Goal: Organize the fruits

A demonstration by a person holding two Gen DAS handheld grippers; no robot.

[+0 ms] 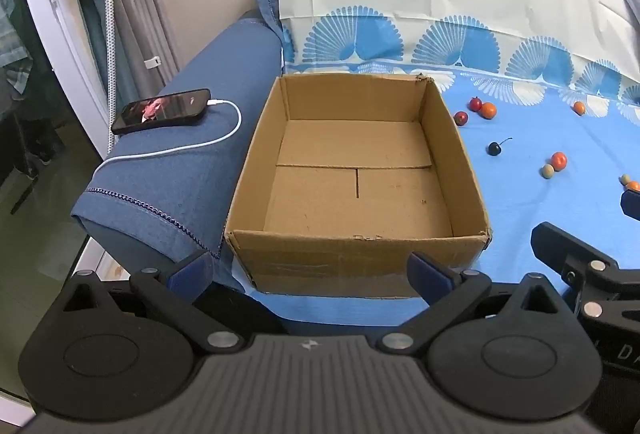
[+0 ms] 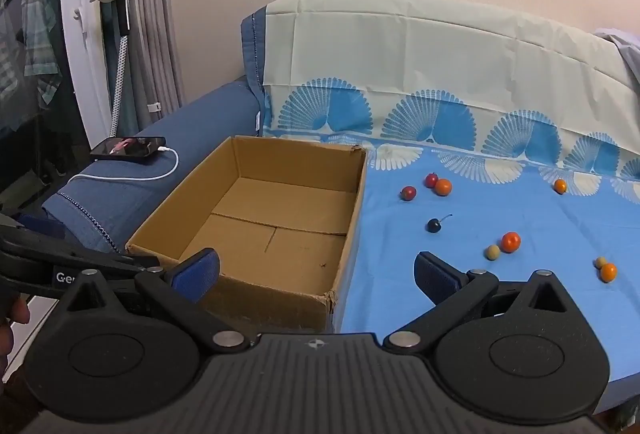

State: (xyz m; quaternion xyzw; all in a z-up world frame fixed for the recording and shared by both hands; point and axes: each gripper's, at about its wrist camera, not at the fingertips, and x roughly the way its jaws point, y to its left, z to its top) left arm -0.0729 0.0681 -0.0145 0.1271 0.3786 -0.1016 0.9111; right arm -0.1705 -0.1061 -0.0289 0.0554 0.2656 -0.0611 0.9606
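Note:
An open, empty cardboard box (image 1: pixel 352 238) (image 2: pixel 240 298) stands on a blue patterned sheet (image 2: pixel 460 298). Several small fruits lie scattered on the sheet to its right: a dark cherry (image 2: pixel 433 225) (image 1: pixel 494 149), red ones (image 2: pixel 408 193), orange ones (image 2: pixel 511 241) (image 1: pixel 559 160) and small pale ones (image 2: pixel 493 252). My left gripper (image 1: pixel 310 272) hovers open in front of the box's near wall. My right gripper (image 2: pixel 316 272) is open too, near the box's front right corner, with nothing between its fingers. The fruits sit beyond and to the right of both.
A phone (image 1: pixel 162 110) on a white charging cable (image 1: pixel 224 138) lies on the blue sofa armrest (image 1: pixel 180 186) left of the box. A clothes steamer stand (image 2: pixel 120 18) and grey curtains are behind, by a window. The sofa back is draped with the sheet.

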